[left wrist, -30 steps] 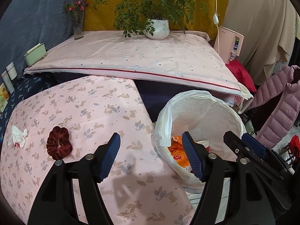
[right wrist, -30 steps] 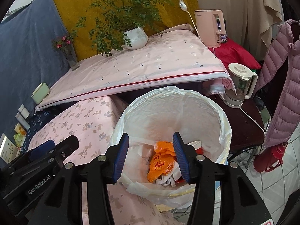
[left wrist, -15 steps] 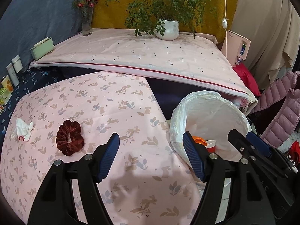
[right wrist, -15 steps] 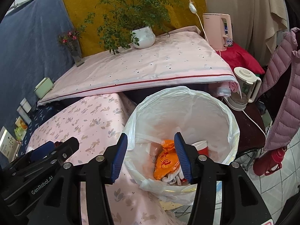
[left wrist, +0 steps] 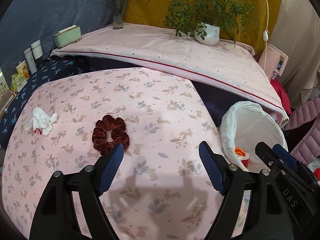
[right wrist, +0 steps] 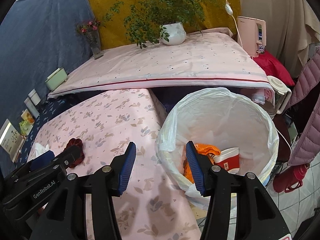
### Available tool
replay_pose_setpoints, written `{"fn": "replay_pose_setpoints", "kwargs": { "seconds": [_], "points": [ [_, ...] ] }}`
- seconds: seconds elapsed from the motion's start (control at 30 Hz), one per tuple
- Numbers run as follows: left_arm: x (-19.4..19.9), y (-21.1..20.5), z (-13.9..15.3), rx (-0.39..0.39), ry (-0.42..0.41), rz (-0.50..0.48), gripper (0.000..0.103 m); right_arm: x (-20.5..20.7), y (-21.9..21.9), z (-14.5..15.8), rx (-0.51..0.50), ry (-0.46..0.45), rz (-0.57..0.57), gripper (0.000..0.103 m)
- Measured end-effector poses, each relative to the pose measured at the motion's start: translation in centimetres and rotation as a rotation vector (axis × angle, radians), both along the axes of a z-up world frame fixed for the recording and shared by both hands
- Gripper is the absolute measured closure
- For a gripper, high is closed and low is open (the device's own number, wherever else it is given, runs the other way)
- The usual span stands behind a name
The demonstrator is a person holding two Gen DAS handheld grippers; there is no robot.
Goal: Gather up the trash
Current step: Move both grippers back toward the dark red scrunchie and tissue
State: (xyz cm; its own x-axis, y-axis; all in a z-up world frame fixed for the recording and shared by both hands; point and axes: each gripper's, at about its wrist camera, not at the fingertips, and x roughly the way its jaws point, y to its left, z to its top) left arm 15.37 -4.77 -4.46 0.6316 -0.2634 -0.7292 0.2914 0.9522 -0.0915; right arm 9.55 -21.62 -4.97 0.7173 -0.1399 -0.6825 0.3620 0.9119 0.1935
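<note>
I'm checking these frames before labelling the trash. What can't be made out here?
- Bin contents, right wrist view: the right hand-held gripper finger and the liner hide the lower trash under the orange wrapper and red cup.
- Crumpled tissue, right wrist view: mostly hidden behind the left hand-held gripper.
- Small containers, left wrist view: labels too small.

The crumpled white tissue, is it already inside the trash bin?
No, the crumpled white tissue lies on the pink floral cloth, left of the dark red scrunchie.
</note>
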Motion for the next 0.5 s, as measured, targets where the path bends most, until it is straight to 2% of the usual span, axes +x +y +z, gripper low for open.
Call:
{"fn": "replay_pose_setpoints", "kwargs": {
  "seconds": [0.33, 0.5],
  "points": [
    [1.7, 6.9, -1.5, -0.008, 0.028, 0.12, 0.029, 2.5, 5.5, -0.8, -0.016, 0.029, 0.094, 0.052],
    [2.7, 10.5, -2.2, -0.003, 0.036, 0.183, 0.024, 3.9, 8.7, -1.5, -0.026, 0.051, 0.148, 0.052]
  ]
}}
